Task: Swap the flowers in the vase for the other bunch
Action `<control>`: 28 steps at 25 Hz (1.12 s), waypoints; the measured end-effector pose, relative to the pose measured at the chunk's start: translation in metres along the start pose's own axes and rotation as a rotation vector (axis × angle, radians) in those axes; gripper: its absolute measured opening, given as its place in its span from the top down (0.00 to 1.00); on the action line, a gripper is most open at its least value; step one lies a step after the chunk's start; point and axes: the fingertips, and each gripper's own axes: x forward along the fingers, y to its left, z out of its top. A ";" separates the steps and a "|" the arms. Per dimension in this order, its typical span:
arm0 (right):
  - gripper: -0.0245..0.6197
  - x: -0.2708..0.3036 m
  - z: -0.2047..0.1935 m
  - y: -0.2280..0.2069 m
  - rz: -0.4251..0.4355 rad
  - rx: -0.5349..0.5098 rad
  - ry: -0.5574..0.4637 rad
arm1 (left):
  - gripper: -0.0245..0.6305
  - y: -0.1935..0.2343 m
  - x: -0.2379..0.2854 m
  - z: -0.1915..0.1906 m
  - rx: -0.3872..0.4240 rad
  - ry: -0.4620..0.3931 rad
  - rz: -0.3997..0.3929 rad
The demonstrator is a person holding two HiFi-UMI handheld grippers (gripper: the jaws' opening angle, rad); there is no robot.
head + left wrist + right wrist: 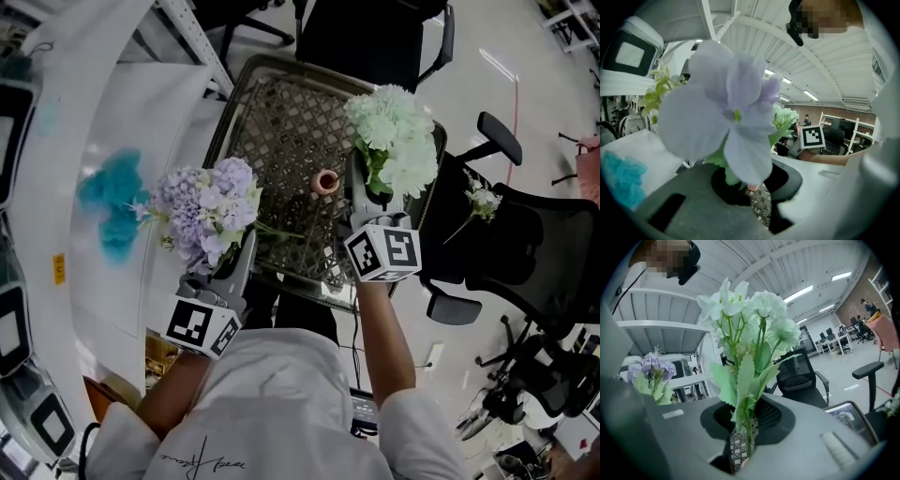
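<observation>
L gripper (236,255) clamped on the lilac hydrangea bunch (208,208); R gripper (364,208) clamped on stems of the white-green bunch (398,141), held upright w/ heads at 12 o'clk. Small pink vase (326,181) stands on the wire-mesh table (281,112) btwn the two & looks empty. It's approx 10 o'clk from R jaws & near, approx 2 o'clk from L jaws & farther, so R hand is nearer. Lilac stem pokes out toward 3 o'clk, lying across, so prob needs tipping upright over the narrow mouth. Which bunch is due in, can't tell
</observation>
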 end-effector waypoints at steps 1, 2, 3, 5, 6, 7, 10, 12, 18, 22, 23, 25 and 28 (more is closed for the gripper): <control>0.85 0.002 -0.002 0.000 0.000 0.002 0.001 | 0.90 0.001 0.000 0.000 -0.004 -0.003 0.000; 0.85 0.004 -0.005 0.000 0.000 0.004 0.003 | 0.90 0.002 -0.001 -0.001 -0.007 -0.004 0.000; 0.85 0.005 -0.007 0.000 0.001 0.004 0.006 | 0.90 0.004 -0.001 -0.002 -0.007 -0.002 0.002; 0.85 0.007 -0.011 0.002 0.003 0.000 0.012 | 0.90 0.007 -0.002 -0.004 -0.009 0.003 0.008; 0.85 0.008 -0.013 0.002 0.004 -0.002 0.015 | 0.90 0.008 -0.003 -0.006 -0.010 0.006 0.010; 0.85 0.008 -0.015 0.002 0.003 -0.004 0.018 | 0.90 0.008 -0.003 -0.007 -0.012 0.009 0.012; 0.85 0.009 -0.020 -0.002 -0.002 -0.006 0.025 | 0.90 0.009 -0.001 -0.009 -0.017 0.015 0.016; 0.85 0.010 -0.022 -0.003 -0.005 -0.009 0.027 | 0.90 0.009 0.000 -0.010 -0.018 0.018 0.015; 0.85 0.011 -0.031 -0.005 -0.012 -0.007 0.038 | 0.90 0.010 0.003 -0.014 -0.016 0.031 0.008; 0.85 0.012 -0.039 -0.005 -0.007 0.001 0.047 | 0.90 0.013 0.006 -0.015 -0.019 0.032 0.010; 0.85 0.012 -0.041 -0.005 -0.009 0.005 0.048 | 0.90 0.014 0.005 -0.015 -0.022 0.033 0.013; 0.85 0.012 -0.045 -0.005 -0.010 0.006 0.054 | 0.90 0.016 0.005 -0.017 -0.029 0.036 0.019; 0.84 0.014 -0.048 -0.003 -0.004 -0.016 0.063 | 0.90 0.016 0.005 -0.020 -0.032 0.044 0.019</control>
